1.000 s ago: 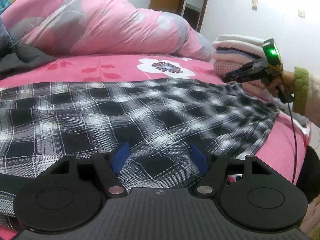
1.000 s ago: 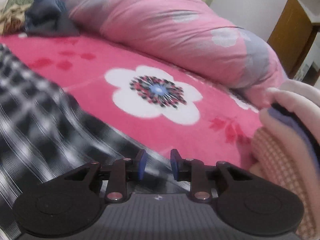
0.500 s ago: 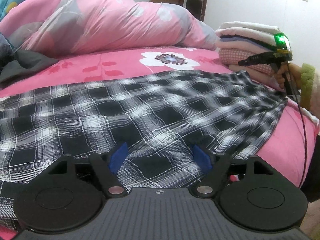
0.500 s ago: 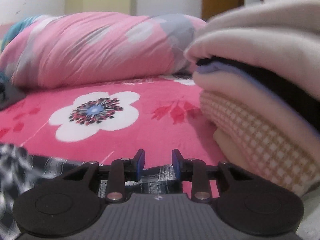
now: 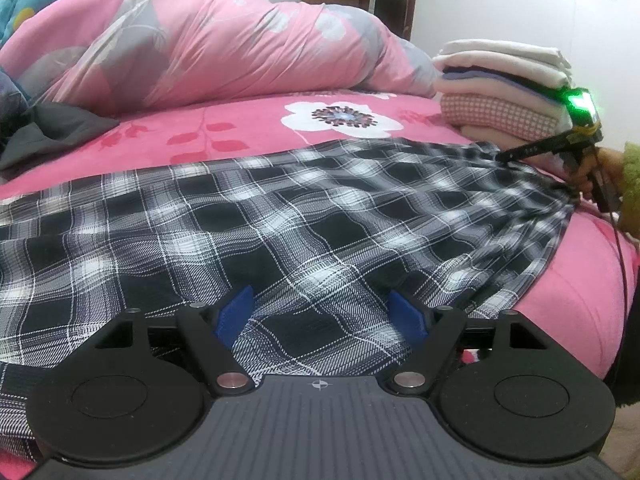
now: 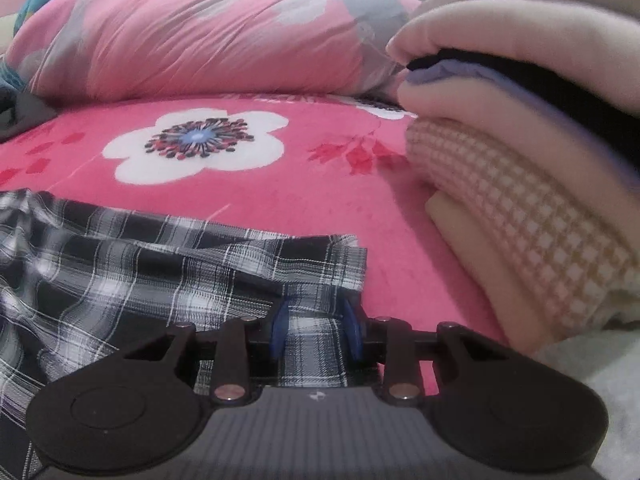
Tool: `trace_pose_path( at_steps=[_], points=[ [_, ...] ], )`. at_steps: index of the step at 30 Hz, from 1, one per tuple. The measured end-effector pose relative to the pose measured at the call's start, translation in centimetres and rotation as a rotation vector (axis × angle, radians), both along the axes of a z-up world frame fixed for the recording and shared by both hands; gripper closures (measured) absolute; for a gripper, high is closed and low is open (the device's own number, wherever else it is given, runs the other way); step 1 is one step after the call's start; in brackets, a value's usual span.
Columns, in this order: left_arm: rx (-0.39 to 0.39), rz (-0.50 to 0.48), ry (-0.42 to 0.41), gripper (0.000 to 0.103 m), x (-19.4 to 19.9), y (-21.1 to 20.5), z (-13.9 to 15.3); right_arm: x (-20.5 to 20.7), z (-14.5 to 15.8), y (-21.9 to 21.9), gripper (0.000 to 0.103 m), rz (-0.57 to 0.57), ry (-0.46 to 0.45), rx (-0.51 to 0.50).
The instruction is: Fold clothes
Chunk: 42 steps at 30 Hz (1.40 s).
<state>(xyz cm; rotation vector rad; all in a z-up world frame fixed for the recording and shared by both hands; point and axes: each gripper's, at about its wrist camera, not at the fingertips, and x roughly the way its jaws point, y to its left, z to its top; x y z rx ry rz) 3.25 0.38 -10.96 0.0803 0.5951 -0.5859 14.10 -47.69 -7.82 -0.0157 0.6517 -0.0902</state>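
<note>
A black-and-white plaid garment (image 5: 304, 224) lies spread flat across the pink flowered bed (image 5: 240, 128). My left gripper (image 5: 322, 314) hovers open just over its near edge, blue pads wide apart and holding nothing. My right gripper (image 6: 316, 328) is at the garment's far right corner (image 6: 320, 264). Its pads stand a narrow gap apart with the plaid cloth pinched between them, and the corner hem pokes out ahead of the tips. In the left wrist view the right gripper (image 5: 504, 156) sits low on that corner, held by a hand in a green cuff.
A stack of folded clothes (image 5: 504, 92) (image 6: 520, 152) stands close to the right of the held corner. A bulky pink duvet (image 5: 208, 44) lies along the back of the bed and dark clothing (image 5: 52, 132) at the far left. The bed edge drops off at the right.
The right gripper has come down from above to bed level with the garment's corner, drawing it out to the right. The plaid cloth now lies flatter. The left gripper stayed open.
</note>
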Motion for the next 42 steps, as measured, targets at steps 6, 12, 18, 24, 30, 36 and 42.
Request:
trace_pose_path(
  at_steps=[6,12,18,24,30,36,42],
  points=[
    [0.005,0.000,0.000,0.026,0.0,-0.1,0.0,1.4,1.3,-2.4,0.066,-0.101,-0.029,0.178],
    [0.007,0.002,-0.003,0.026,-0.1,-0.1,0.0,2.5,0.6,-3.4,0.101,-0.121,-0.023,0.314],
    [0.007,-0.001,-0.004,0.025,0.0,0.0,-0.1,0.4,1.6,-3.6,0.101,-0.156,-0.180,0.285],
    [0.013,0.001,-0.005,0.025,0.0,-0.1,0.0,2.8,-0.5,-3.7,0.101,-0.184,-0.157,0.254],
    [0.010,-0.002,-0.009,0.025,0.2,0.1,-0.1,4.6,-2.2,-4.3,0.089,-0.246,-0.049,0.248],
    [0.013,-0.003,-0.010,0.025,0.3,0.1,-0.1,-0.2,1.3,-2.7,0.078,-0.294,-0.159,0.106],
    [0.028,0.000,-0.005,0.024,0.0,0.0,0.1,-8.5,2.4,5.4,0.078,0.150,-0.172,0.076]
  ],
)
